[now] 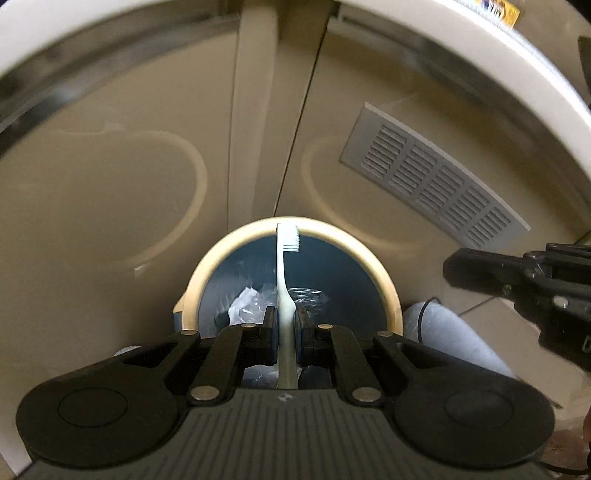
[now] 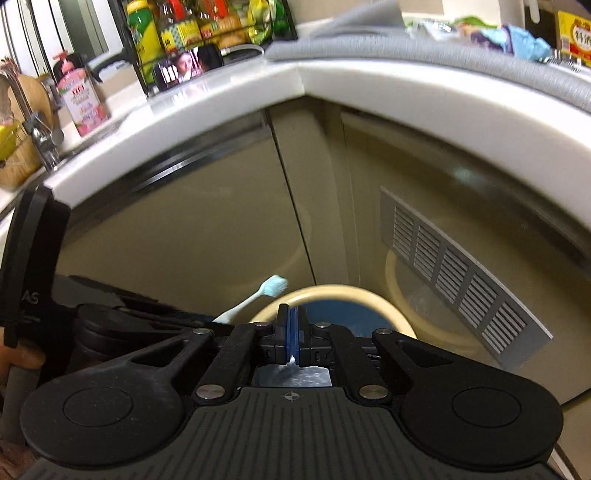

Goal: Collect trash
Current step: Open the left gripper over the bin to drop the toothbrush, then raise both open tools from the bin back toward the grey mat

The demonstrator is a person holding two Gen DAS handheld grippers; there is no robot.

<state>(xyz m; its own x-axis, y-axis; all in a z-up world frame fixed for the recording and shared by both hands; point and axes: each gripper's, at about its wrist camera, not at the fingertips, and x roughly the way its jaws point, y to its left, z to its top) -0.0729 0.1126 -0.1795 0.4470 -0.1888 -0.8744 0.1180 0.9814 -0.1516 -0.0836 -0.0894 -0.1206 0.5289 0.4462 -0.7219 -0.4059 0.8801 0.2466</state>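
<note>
My left gripper (image 1: 286, 314) is shut on the handle of a pale toothbrush (image 1: 283, 273). The brush stands upright with its bristles at the far end, over the mouth of a round bin. The bin (image 1: 388, 291) has a cream rim and a blue inside, with crumpled clear plastic (image 1: 247, 302) at the bottom. My right gripper (image 1: 452, 267) hangs to the right of the bin, near the rim. In the right wrist view its blue pads (image 2: 295, 332) are pressed together on a thin clear plastic scrap (image 2: 291, 373) that pokes out behind them. There the toothbrush (image 2: 273, 286) and the bin (image 2: 369, 299) lie just ahead.
Beige cabinet doors stand behind the bin, with a grey vent grille (image 1: 436, 177) on the right door. A white countertop edge (image 2: 258, 85) overhangs them. A pale grey roll (image 1: 450, 332) lies on the tiled floor beside the bin. On the counter stand a tap (image 2: 44, 144), a pink bottle (image 2: 79, 99) and a bottle rack (image 2: 184, 26).
</note>
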